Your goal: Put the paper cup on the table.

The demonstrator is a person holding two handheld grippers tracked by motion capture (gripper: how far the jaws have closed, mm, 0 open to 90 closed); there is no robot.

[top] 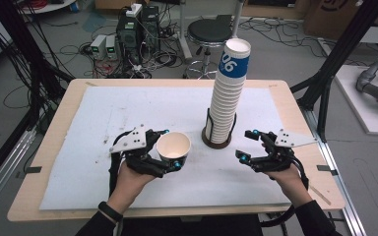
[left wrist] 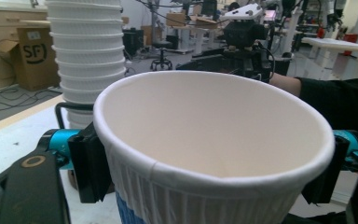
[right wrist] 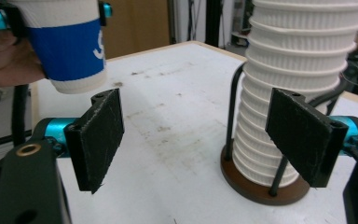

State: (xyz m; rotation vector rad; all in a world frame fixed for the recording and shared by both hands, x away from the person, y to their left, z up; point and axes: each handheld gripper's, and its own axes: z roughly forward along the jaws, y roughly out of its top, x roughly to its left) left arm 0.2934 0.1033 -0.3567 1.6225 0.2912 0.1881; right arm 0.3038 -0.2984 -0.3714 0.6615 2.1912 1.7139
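From the high view, the left gripper (top: 170,147) is clamping a single paper cup (top: 173,146) left of the tall cup stack (top: 226,93) in its holder (top: 218,140); the right gripper (top: 248,145) is waiting released beside the holder. In the left gripper view, both pads are pressing the cup (left wrist: 214,154) just under its rim. In the right gripper view, nothing is sitting between the spread jaws, and the cup (right wrist: 70,46) is hanging above the table (right wrist: 168,116). One cup seems separated; setting it down is left.
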